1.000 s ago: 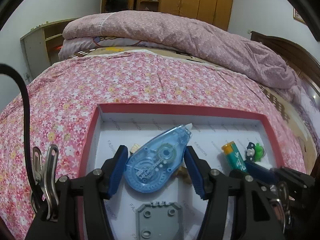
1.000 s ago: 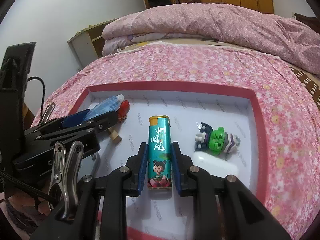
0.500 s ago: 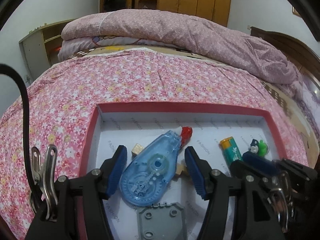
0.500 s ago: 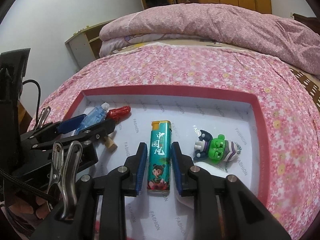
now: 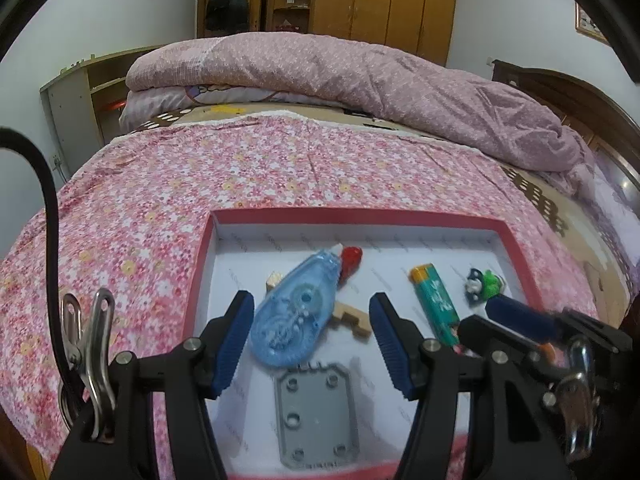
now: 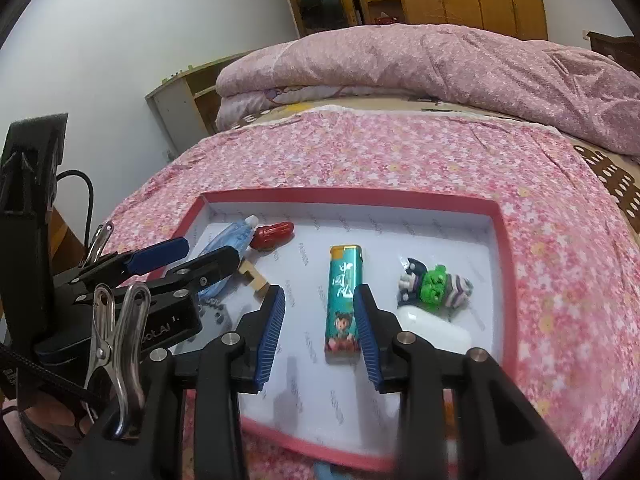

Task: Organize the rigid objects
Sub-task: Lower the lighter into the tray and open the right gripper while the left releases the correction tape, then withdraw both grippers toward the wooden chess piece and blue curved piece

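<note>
A red-rimmed tray [image 5: 360,216] [image 6: 506,264] with a white floor lies on the bed. In it lie a blue correction-tape dispenser [image 5: 294,314] [image 6: 228,240], a teal lighter [image 5: 434,298] [image 6: 343,304], a green toy figure [image 5: 484,282] [image 6: 434,286], a red piece [image 5: 351,261] [image 6: 274,235], a wooden block [image 5: 352,316] [image 6: 252,276], a grey plate [image 5: 316,416] and a white case [image 6: 434,330]. My left gripper [image 5: 312,340] is open, with the dispenser lying free between its fingers. My right gripper [image 6: 319,332] is open astride the lighter, not touching it.
The bed has a pink floral cover [image 5: 200,184]. A folded pink quilt [image 5: 360,72] lies at the far end. A shelf unit [image 5: 80,100] stands at the left, wooden wardrobes [image 5: 380,0] behind, and a dark headboard [image 5: 580,96] at the right.
Both grippers opened and drew back. The left let go of the dispenser and the right let go of the lighter; both now lie on the tray floor.
</note>
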A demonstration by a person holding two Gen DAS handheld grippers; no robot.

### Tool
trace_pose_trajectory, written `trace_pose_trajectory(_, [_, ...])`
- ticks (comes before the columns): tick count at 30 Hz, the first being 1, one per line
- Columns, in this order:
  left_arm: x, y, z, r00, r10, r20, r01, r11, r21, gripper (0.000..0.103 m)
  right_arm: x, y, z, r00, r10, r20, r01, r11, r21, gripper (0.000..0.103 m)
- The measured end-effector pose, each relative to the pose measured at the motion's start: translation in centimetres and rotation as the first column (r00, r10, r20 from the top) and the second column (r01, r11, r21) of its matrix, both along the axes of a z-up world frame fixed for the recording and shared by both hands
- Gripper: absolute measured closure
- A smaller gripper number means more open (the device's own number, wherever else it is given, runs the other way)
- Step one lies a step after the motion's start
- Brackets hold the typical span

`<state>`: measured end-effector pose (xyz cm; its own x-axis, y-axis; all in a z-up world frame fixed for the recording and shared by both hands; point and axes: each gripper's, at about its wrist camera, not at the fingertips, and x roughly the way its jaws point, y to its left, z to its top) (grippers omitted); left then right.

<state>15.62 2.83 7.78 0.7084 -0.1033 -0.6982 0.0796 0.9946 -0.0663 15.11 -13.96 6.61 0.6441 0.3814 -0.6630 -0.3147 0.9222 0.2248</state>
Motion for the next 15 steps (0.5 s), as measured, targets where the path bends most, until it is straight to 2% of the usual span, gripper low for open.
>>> trace_pose_trajectory(3, [-1.2, -0.1, 0.3, 1.0, -0.008, 0.001, 0.008, 1.0, 0.0, 0.04, -1.2, -0.4, 0.4, 1.0, -0.004, 0.011, 0.004, 1.0, 0.005, 0.065])
trace_pose_trajectory(5, [-2.1, -0.2, 0.5, 1.0, -0.013, 0.0, 0.013, 1.0, 0.006, 0.04, -2.0, -0.7, 0.7, 1.0, -0.003, 0.015, 0.003, 1.0, 0.002, 0.06])
trace_pose_trajectory(15, [-6.3, -0.4, 0.7, 1.0, -0.028, -0.01, 0.028, 0.999, 0.021, 0.04, -5.8, -1.7, 1.5, 0.999, -0.001, 0.043, 0.001, 1.0, -0.005, 0.059])
